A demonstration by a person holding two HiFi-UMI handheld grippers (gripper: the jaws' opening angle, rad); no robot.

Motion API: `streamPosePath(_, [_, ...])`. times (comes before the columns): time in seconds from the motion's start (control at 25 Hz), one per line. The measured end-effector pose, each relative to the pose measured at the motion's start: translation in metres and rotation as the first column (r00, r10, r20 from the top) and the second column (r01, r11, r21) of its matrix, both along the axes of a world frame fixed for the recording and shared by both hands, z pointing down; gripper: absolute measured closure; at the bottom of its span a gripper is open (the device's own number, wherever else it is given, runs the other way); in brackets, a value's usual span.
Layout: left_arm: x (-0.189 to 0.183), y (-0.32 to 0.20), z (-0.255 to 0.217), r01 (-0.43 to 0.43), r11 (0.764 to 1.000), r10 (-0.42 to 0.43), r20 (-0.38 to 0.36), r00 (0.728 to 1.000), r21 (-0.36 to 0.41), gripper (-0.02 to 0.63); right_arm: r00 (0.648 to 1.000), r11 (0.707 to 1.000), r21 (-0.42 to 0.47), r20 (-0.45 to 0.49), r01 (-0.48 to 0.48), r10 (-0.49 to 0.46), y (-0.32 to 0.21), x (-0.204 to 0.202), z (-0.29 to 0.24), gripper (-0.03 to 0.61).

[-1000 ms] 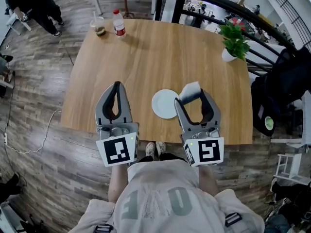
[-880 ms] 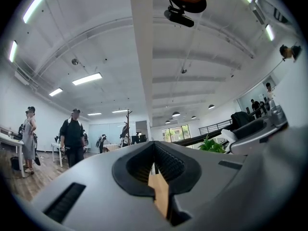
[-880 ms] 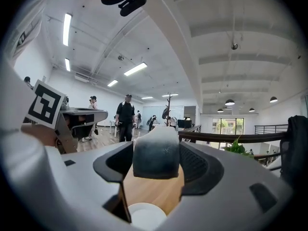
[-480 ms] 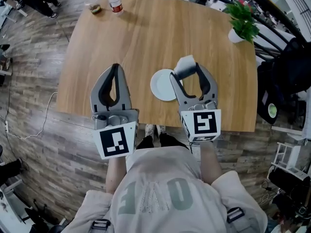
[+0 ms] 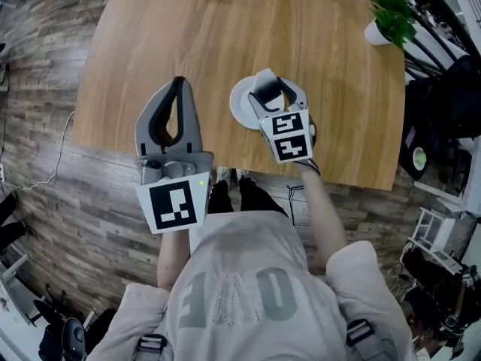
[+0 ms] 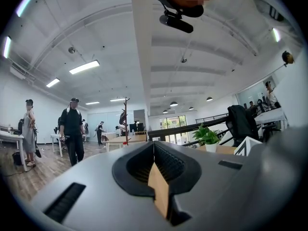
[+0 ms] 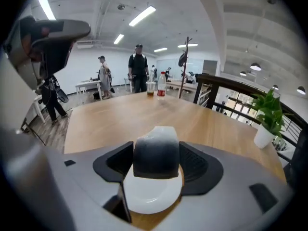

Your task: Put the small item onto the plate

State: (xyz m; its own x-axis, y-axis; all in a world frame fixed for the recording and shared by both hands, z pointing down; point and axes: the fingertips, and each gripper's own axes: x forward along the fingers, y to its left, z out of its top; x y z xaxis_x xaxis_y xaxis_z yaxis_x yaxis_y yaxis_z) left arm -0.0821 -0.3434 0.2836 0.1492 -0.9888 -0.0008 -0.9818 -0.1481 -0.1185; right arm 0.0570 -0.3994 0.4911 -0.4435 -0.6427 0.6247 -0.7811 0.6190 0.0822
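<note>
open tabletop [image 5: 188,36] past plate [image 5: 240,105], plant [image 5: 391,10] — far right

Open-plan office, big hall type. High white vaulted ceiling [image 6: 96,37] with strip lights [image 6: 84,67], grey wood-plank floor [image 5: 68,201]. People [image 6: 73,129] stand around near white desks [image 7: 89,84], with a coat stand [image 7: 186,57] further back. A black railing [image 6: 178,126] runs just past the wooden table [image 5: 188,43]. Potted plant [image 5: 389,13] at its far right corner, bottle [image 7: 161,84] and cup [image 7: 151,88] at the far edge. Dark jacket hung over a chair [image 6: 240,121].
</note>
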Motion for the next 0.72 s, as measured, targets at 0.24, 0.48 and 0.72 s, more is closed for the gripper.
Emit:
streamPosePath(0.24, [-0.001,0.002,0.014,0.012,0.999,-0.012,-0.004,1.0,-0.031,0.604,0.998,0.988,-0.155,-0.055,0.01,-0.019,0.006,0.0,0.058,0.273])
streamPosePath(0.48, [-0.001,0.003,0.017,0.021,0.999,-0.021,-0.002,1.0,-0.037,0.604,0.997,0.976,-0.216,-0.073,0.006,-0.022,0.007,0.002,0.078,0.273])
streamPosePath(0.72, [0.0,0.003,0.02,0.026,0.999,-0.026,0.007,1.0,-0.044,0.604,0.99,0.974,-0.225,-0.125,0.039,-0.069,0.009,-0.002,0.086,0.273])
